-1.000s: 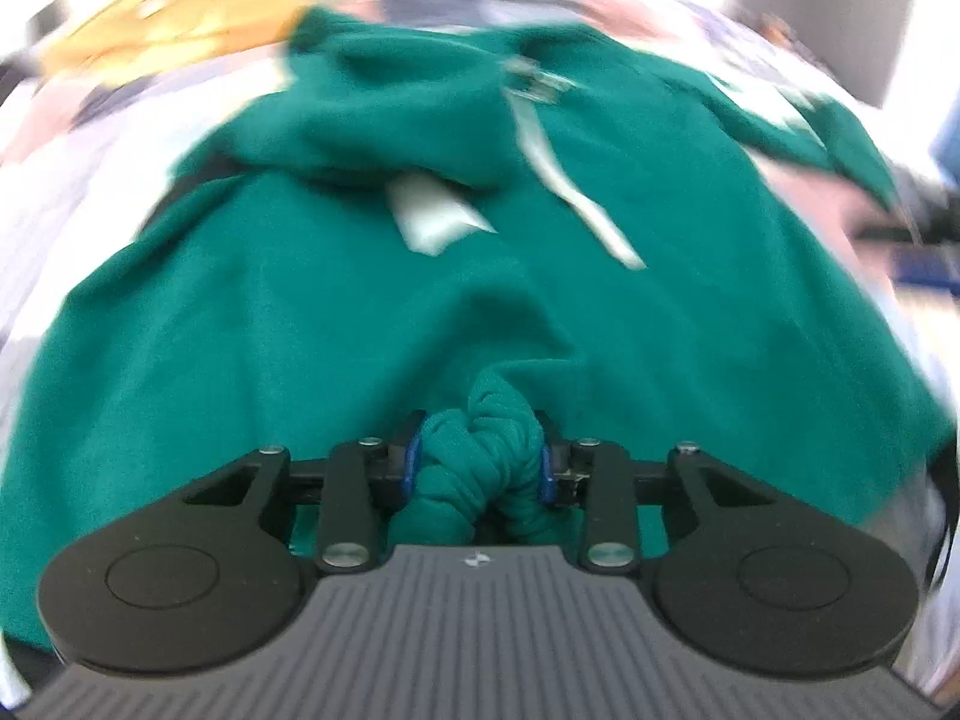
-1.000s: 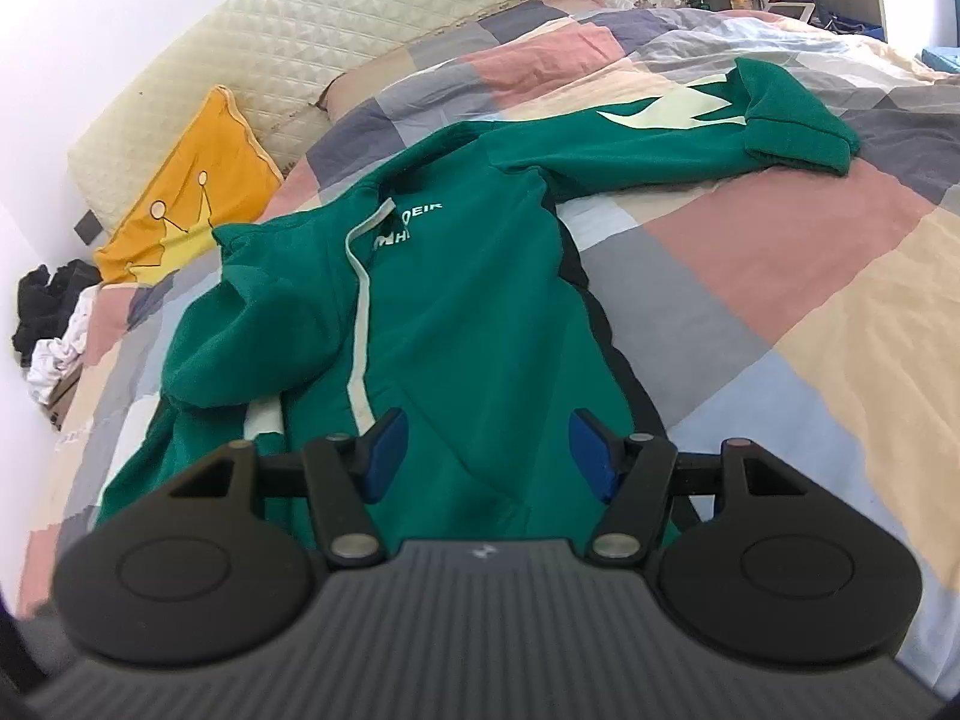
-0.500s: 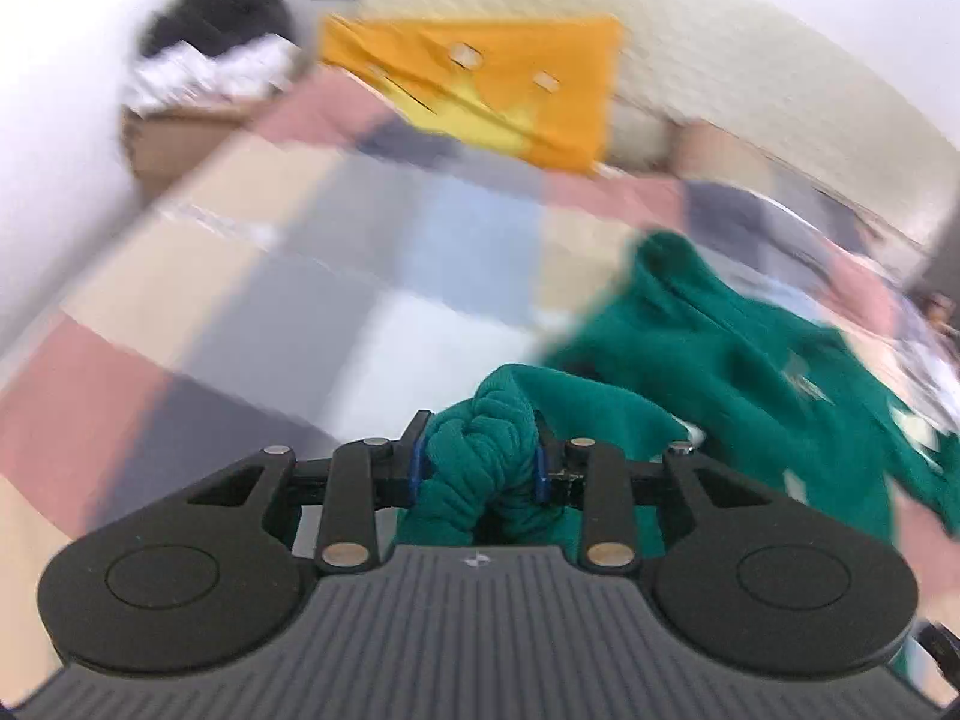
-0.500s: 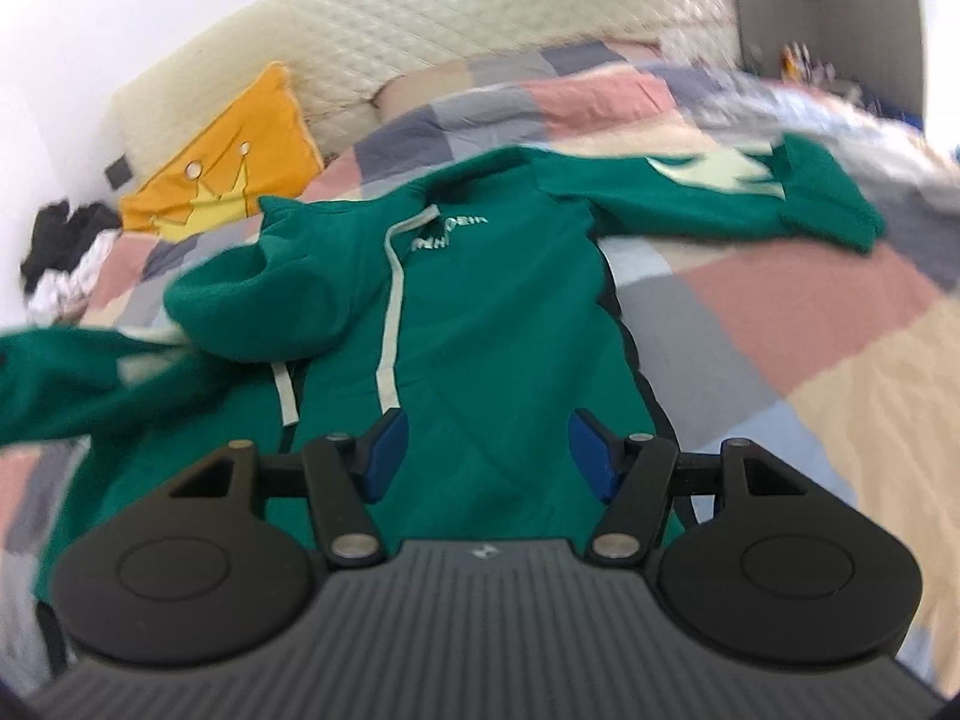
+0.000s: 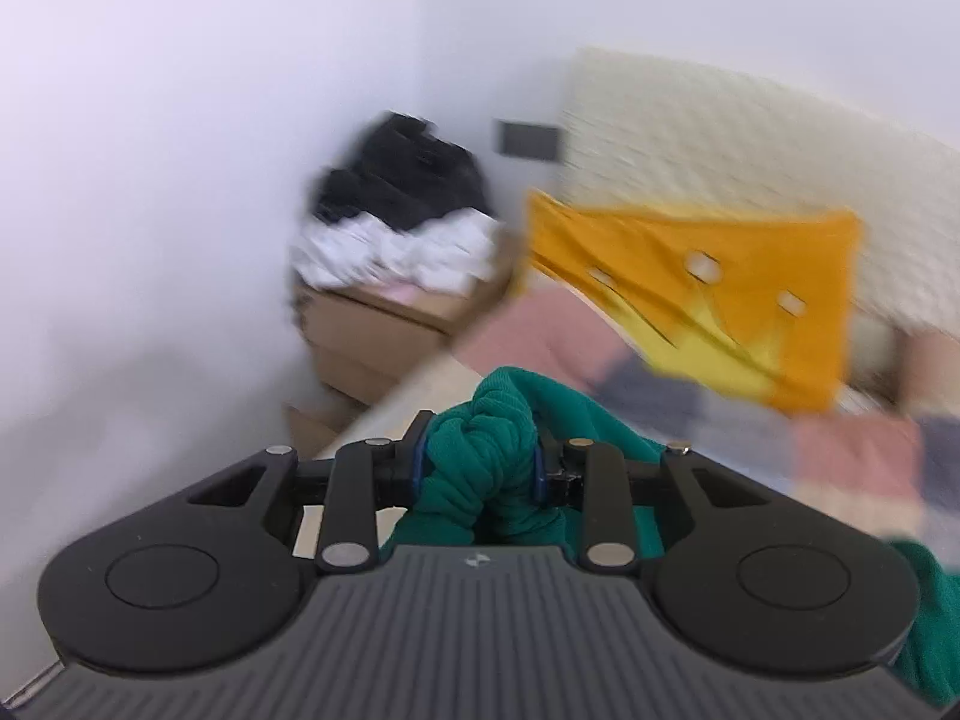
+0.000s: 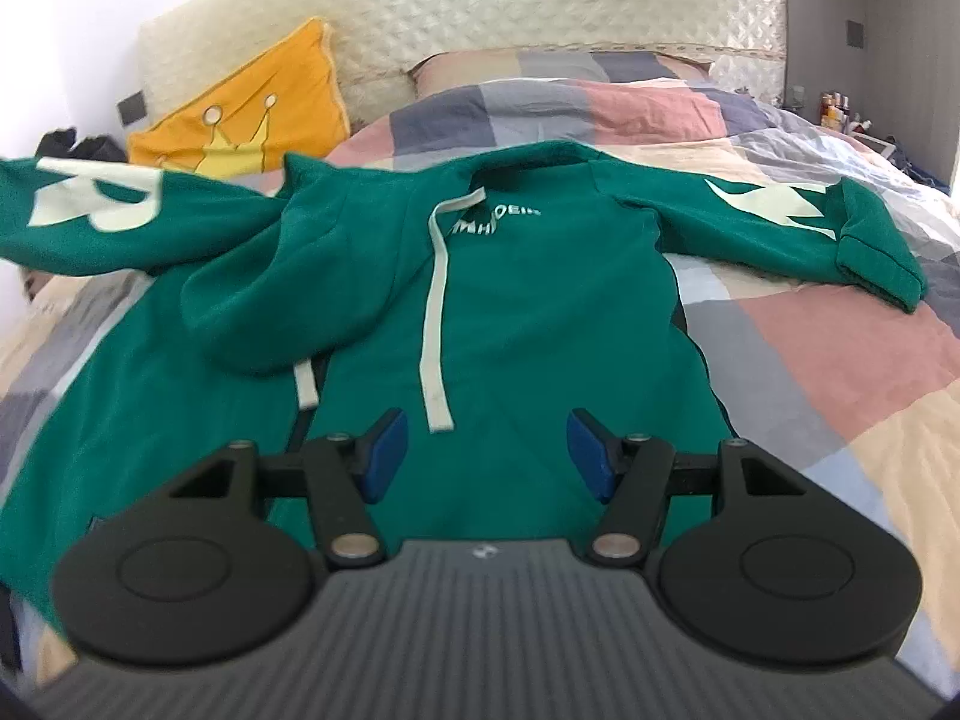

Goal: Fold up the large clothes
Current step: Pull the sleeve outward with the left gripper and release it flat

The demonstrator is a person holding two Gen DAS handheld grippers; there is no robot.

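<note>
1. Clamped on a bunched wad of green knit, my left gripper [image 5: 480, 468] has the cuff end of the green fleece hoodie [image 6: 510, 312] squeezed between its blue pads; my right gripper [image 6: 480, 456] hovers with jaws apart and nothing between them, just above the hoodie's lower front.
2. The hoodie lies face up on the patchwork quilt [image 6: 810, 360], hood flopped over the chest, white drawstrings [image 6: 438, 312] trailing towards me.
3. What changed: a second ago the left claw was low over the hoodie's body; now it has swung out to the left and risen, so the sleeve with the pale letter print [image 6: 96, 204] hangs stretched in the air at the far left.
4. I judge this spreads the sleeve flat before folding it inward; the far-right sleeve [image 6: 780, 222] already lies spread.
5. Around: an orange crown-print cushion [image 6: 252, 114] against the quilted cream headboard [image 6: 480, 6], and a heap of black and white clothes [image 5: 402, 222] on cardboard boxes beyond the bed's left edge.
6. Only the flopped hood looks in the way.
</note>
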